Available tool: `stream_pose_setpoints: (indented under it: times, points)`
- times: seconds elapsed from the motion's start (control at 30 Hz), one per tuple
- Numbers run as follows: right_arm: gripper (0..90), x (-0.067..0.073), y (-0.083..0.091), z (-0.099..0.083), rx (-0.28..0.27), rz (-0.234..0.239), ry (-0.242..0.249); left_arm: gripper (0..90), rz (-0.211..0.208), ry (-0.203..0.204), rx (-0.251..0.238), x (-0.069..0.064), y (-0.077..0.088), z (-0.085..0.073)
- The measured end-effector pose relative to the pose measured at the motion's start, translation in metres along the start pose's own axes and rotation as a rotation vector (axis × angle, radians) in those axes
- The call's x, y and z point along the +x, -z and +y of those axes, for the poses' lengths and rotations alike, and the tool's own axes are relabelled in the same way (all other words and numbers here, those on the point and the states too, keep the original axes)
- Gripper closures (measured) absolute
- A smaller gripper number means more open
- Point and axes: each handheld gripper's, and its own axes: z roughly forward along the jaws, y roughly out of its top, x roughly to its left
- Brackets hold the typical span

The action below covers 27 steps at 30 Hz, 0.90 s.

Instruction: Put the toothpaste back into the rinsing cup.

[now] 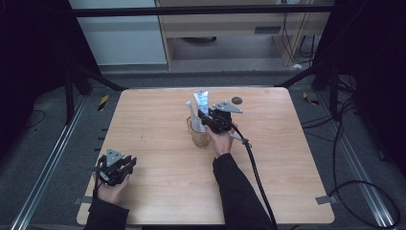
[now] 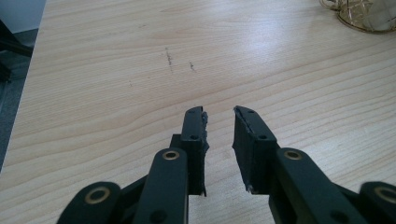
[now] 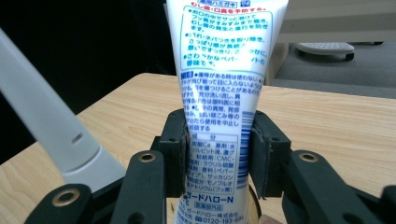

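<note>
Behind the table (image 1: pixel 158 201) centre: toothpaste tube (image 1: pixel 201 101) standing in a clear cup (image 1: pixel 198 135), right gripper (image 1: pixel 207 120) at its sides.

Item, white laminate tube with blue print, upright in the cup, long axis near vertical, flat crimped end uppermost, cap end down inside the cup and hidden. Beside it in the cup leans a white toothbrush handle (image 3: pixel 51 135). Handling, by judgement: light, soft-walled, smooth and apt to slip or dent; best taken across the flat faces at mid-body. In the right gripper view the jaws flank the tube (image 3: pixel 217 116), left pad touching or nearly so, a slight gap at the other; grip looks loosened, not clamping. Left gripper (image 2: pixel 219 140), well left of the cup and nearer the person, jaws parted, holding nothing.
</note>
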Motion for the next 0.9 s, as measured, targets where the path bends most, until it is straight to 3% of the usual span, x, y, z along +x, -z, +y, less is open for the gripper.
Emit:
stream_pose_setpoints:
  times: [0.63,0.8,0.9]
  points:
    - [54.6,0.001,0.017,-0.008,0.117,-0.002,0.096,72.8,0.002,-0.004,0.001,-0.001,0.000,0.000]
    - [51.1,0.004,0.027,-0.007,0.097,-0.009,0.131,72.8,0.004,-0.004,0.001,-0.001,0.000,0.000]
    - [45.6,0.001,0.040,-0.002,0.092,0.013,0.119,72.8,0.005,-0.003,-0.001,-0.001,0.000,0.000]
